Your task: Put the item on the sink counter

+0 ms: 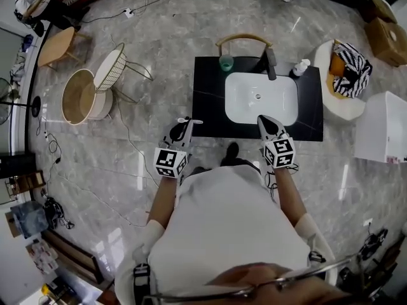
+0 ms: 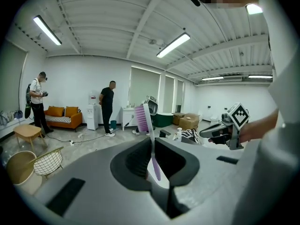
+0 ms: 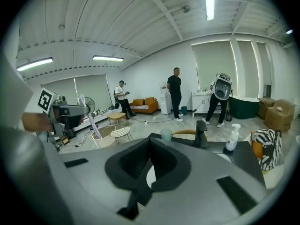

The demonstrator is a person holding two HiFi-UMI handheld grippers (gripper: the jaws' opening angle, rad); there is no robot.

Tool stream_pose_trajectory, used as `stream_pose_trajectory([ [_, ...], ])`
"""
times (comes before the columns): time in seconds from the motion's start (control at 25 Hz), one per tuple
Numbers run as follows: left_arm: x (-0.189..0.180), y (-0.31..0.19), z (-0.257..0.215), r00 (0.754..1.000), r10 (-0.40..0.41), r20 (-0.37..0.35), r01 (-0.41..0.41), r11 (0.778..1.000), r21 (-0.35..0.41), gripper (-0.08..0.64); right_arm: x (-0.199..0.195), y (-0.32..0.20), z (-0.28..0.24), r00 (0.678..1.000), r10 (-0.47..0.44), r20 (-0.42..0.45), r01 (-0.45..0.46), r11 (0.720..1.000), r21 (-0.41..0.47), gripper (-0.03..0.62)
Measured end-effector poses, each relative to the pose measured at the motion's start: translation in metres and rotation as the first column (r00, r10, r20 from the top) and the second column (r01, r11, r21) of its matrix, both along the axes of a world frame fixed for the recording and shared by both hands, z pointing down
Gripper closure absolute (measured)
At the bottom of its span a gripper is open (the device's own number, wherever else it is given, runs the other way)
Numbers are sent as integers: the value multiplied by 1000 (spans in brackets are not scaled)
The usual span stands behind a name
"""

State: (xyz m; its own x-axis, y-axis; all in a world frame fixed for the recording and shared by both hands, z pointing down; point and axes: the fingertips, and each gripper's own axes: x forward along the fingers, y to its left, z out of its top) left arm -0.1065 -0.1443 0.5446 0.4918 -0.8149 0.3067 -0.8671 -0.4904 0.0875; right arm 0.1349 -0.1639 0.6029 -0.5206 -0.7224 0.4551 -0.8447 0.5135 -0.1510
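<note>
My left gripper (image 2: 151, 149) is shut on a purple-and-white toothbrush (image 2: 151, 139), which stands upright between the jaws with its bristle head on top. In the head view the left gripper (image 1: 184, 124) hovers just off the front left corner of the black sink counter (image 1: 210, 100), with the toothbrush (image 1: 189, 121) at its tip. My right gripper (image 1: 264, 121) is shut and holds nothing, poised over the counter's front edge by the white basin (image 1: 261, 98). In the right gripper view the jaws (image 3: 149, 144) are pressed together, and the left gripper (image 3: 70, 110) shows at far left.
A green cup (image 1: 226, 62), a black faucet (image 1: 271, 63) and a soap bottle (image 1: 300, 67) line the counter's back edge. A wire chair (image 1: 114, 68) and round basket (image 1: 79, 97) stand to the left. A white armchair (image 1: 346, 68) and white box (image 1: 385, 129) are to the right.
</note>
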Motion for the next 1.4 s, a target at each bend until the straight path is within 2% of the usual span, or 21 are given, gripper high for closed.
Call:
stream_pose_trajectory([
  [0.4,19,-49,-4,1000,8,7,-8,1000,-5,531,3,-35,15,999,-17,37,18,999,-35,588],
  [0.64,18,-83,-4,998,55,23,-55,998,4,532,-8,-53,18,999,5,44,-3,999,-45,588],
  [0.8,21,-109,1,993,111,24,-111,994,0,532,-8,-66,18,998,56,36,-55,998,-41,588],
  [1.08,30,-163,6,967,252,32,-252,968,1,532,-13,-80,23,984,177,24,-175,982,-71,588],
  [1.4,56,-227,29,922,384,43,-384,923,-3,531,-24,-88,42,974,225,8,-223,968,-118,588],
])
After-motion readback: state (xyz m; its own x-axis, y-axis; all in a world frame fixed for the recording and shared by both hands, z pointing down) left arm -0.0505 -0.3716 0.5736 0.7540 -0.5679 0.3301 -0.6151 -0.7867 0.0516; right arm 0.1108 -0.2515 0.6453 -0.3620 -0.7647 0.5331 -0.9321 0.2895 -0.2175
